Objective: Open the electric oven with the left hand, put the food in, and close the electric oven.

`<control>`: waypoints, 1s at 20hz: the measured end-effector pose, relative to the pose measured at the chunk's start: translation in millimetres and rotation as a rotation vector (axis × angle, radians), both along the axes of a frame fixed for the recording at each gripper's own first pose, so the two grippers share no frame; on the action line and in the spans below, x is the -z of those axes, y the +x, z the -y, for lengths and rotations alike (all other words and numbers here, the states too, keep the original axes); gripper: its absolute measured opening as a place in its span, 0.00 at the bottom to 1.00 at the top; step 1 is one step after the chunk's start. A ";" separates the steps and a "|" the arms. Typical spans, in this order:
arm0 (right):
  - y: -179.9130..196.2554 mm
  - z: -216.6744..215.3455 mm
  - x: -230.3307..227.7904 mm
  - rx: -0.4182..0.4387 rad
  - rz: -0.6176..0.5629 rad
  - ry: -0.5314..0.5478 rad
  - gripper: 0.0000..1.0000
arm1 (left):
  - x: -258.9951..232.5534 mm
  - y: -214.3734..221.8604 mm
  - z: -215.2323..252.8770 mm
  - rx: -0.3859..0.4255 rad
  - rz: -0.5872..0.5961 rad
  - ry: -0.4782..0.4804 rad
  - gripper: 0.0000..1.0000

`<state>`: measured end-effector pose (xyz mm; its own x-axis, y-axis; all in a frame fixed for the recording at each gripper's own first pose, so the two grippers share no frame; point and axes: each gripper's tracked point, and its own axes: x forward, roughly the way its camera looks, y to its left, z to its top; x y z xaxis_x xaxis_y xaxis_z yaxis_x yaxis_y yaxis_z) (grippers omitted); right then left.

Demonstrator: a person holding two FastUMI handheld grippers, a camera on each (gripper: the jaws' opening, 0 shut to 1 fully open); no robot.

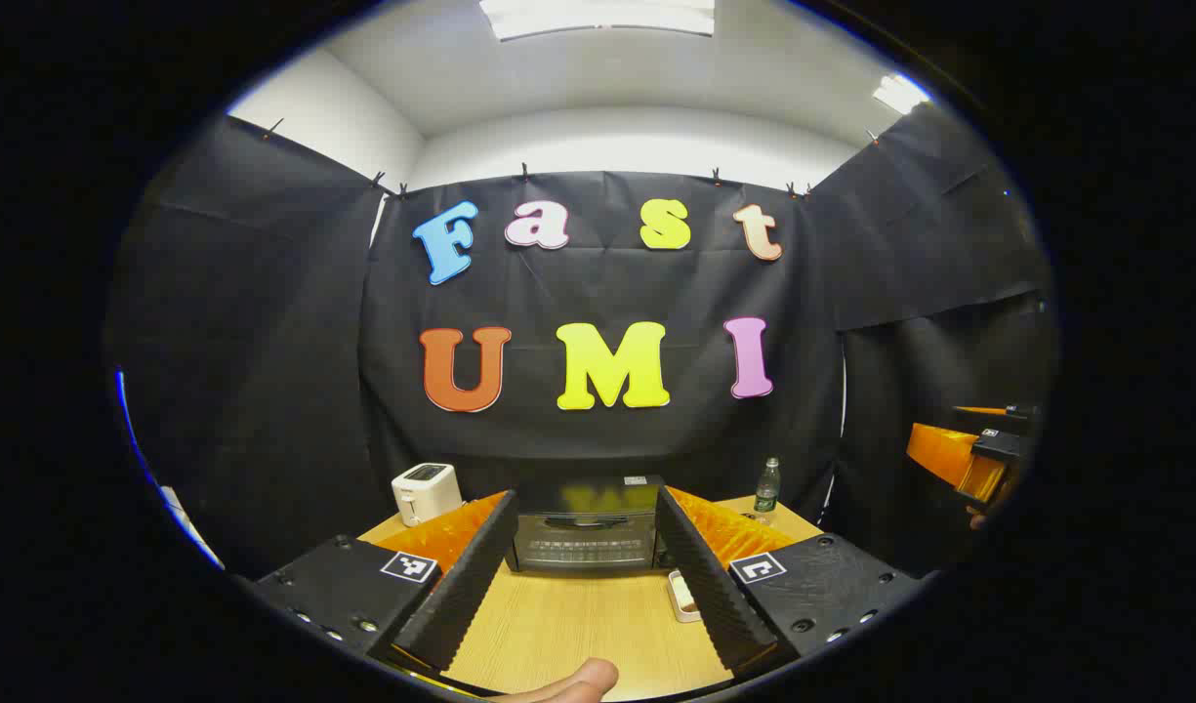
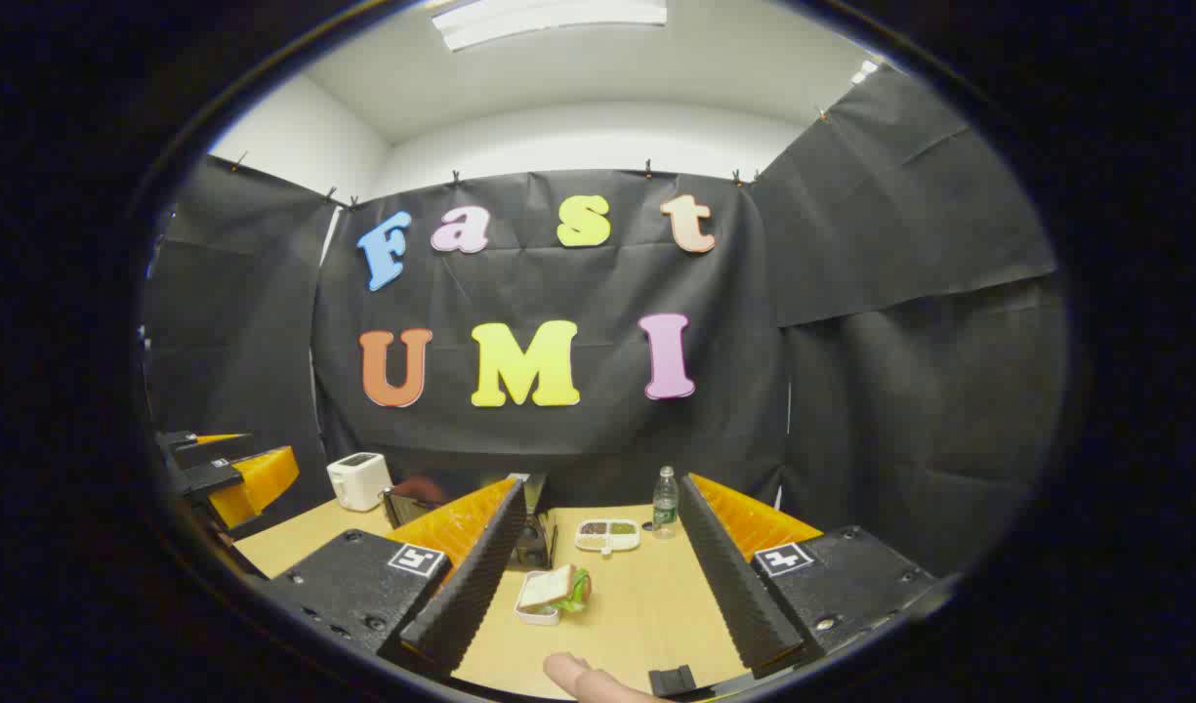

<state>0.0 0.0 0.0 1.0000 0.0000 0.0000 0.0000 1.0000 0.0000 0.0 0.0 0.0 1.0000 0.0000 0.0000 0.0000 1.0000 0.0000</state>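
Note:
The black electric oven [image 1: 586, 532] stands at the back of the wooden table [image 1: 578, 625] with its door shut. My left gripper [image 1: 586, 494] is open, held back from the oven and lined up with it, nothing between its fingers. The food, a sandwich with greens in a small white dish [image 2: 552, 594], lies on the table in front of the oven's right side. My right gripper [image 2: 603, 480] is open above the table, with the dish low between its fingers and untouched. In the left gripper view the dish [image 1: 683, 596] peeks out beside the right finger.
A white toaster [image 1: 425, 491] stands left of the oven. A water bottle [image 2: 665, 502] and a divided tray of food [image 2: 607, 534] sit at the back right. A thumb [image 1: 578, 679] shows at each view's bottom edge. Black cloth walls close in the table.

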 end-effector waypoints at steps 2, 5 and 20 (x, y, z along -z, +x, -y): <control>0.5 0.2 1.2 -0.006 0.000 -0.001 0.99 | 0.9 1.3 -2.6 -0.008 -0.003 0.004 0.93; -0.3 2.7 1.2 -0.003 0.007 -0.005 0.99 | -1.2 2.0 -3.4 -0.014 0.005 0.007 0.93; 21.3 28.8 11.9 0.009 0.022 0.049 0.99 | 14.2 70.6 -6.6 -0.030 0.010 -0.015 0.93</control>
<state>21.3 -28.8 -11.9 0.9997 -0.0096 0.0218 0.0086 0.9988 0.0487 70.6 6.6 -14.2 0.9995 0.0302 0.0096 -0.0301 0.9994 -0.0147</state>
